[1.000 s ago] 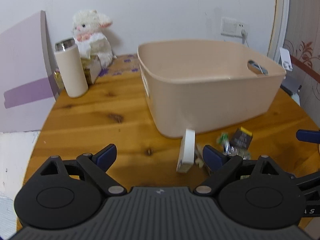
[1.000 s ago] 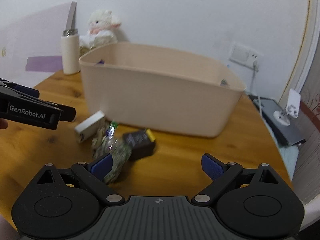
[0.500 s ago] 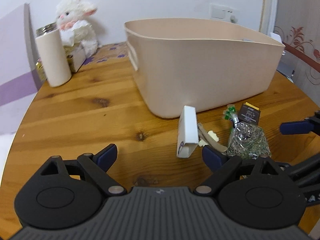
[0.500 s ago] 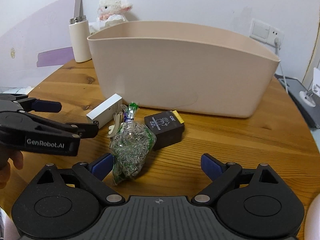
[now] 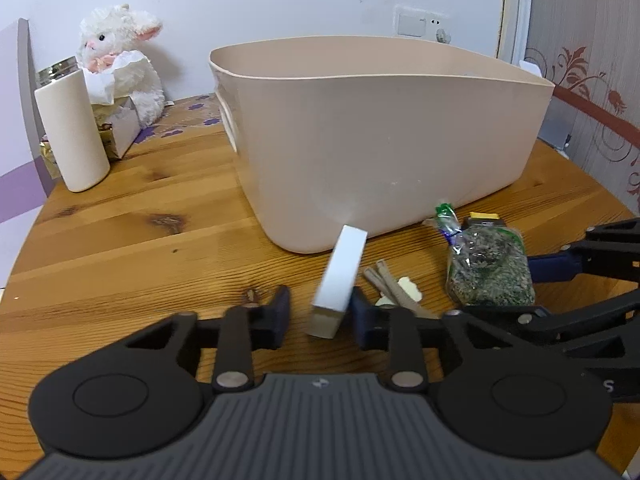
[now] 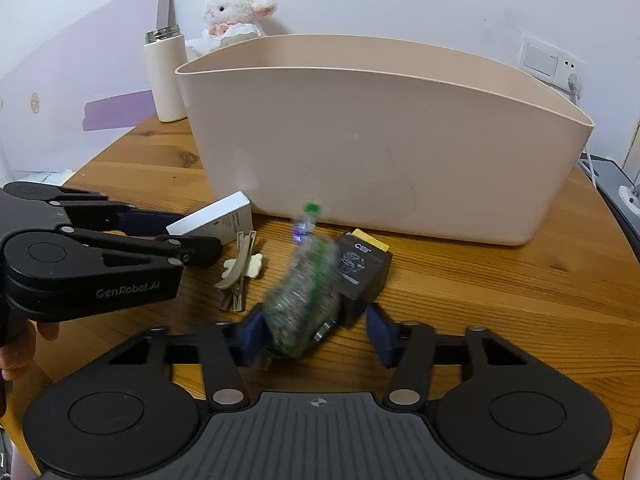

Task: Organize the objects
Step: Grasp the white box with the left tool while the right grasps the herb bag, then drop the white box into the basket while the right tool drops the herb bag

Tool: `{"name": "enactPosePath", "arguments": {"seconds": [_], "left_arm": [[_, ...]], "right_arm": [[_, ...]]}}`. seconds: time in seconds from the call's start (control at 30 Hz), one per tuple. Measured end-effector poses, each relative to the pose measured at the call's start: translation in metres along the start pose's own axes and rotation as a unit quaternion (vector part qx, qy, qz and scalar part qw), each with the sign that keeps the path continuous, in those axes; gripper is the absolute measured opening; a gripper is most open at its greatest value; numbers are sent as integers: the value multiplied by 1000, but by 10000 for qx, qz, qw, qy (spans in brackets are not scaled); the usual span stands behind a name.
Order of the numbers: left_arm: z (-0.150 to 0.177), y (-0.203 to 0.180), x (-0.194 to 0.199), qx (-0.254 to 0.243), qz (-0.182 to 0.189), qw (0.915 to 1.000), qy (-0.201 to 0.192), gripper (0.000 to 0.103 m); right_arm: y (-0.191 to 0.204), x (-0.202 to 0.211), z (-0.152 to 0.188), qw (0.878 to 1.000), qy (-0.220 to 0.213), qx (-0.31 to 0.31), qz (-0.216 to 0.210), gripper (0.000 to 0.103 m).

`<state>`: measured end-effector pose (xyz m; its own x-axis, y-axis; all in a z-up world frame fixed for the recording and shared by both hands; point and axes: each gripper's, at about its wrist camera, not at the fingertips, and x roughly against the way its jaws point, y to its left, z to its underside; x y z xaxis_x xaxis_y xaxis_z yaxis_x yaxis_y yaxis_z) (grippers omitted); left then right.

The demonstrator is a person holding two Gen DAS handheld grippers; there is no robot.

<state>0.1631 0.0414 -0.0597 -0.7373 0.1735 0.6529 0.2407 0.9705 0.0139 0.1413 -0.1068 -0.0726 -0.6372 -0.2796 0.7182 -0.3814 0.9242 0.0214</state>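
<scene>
A beige plastic bin [image 5: 384, 140] stands on the round wooden table [image 5: 120, 240]. In front of it lie a white box [image 5: 342, 276], a hair clip [image 5: 394, 286], a clear bag of green dried stuff [image 5: 488, 272] and a small black box [image 6: 362, 270]. My left gripper [image 5: 318, 316] has its jaws partly closed around the white box's near end; the right pad touches it, the left pad stands a little off. My right gripper [image 6: 314, 334] is partly closed around the bag [image 6: 304, 300], which is blurred and tilted; the left pad touches it, the right pad is apart.
A white flask [image 5: 72, 136], a plush lamb [image 5: 120, 60] and a tissue box [image 5: 120, 132] stand at the table's back left. A purple board [image 6: 80, 92] leans at the left. A wall socket [image 6: 544, 58] is behind the bin.
Both grippers moved forward and down to the objects and narrowed their jaws. The left now flanks the white box; the right now flanks the bag, which has tipped up.
</scene>
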Motion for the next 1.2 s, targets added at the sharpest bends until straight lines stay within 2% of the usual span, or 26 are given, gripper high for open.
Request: {"name": "enactPosePath", "arguments": {"seconds": [0.03, 0.07, 0.13, 0.47, 0.77, 1.0, 1.2], "left_arm": [[0, 0, 1, 13, 39, 10000, 3, 24], [1, -1, 1, 11, 57, 10000, 5, 20], [2, -3, 4, -30, 74, 10000, 7, 16], [5, -1, 23, 172, 63, 9998, -60, 15], [-3, -3, 66, 291, 180, 9978, -561, 15], [-34, -3, 100, 327, 173, 9933, -1097, 15], [-74, -7, 108, 234, 56, 9891, -1452, 15]], "right_arm": [[0, 1, 1, 10000, -5, 10, -15, 38], [0, 2, 1, 10000, -15, 20, -28, 27], [0, 3, 1, 10000, -18, 48, -21, 27], [0, 19, 9, 10000, -85, -17, -16, 25], [-5, 71, 3, 9977, -658, 63, 135, 25], [-10, 103, -22, 9921, -1210, 159, 297, 25], [-22, 106, -56, 9874, -1516, 60, 449, 25]]}}
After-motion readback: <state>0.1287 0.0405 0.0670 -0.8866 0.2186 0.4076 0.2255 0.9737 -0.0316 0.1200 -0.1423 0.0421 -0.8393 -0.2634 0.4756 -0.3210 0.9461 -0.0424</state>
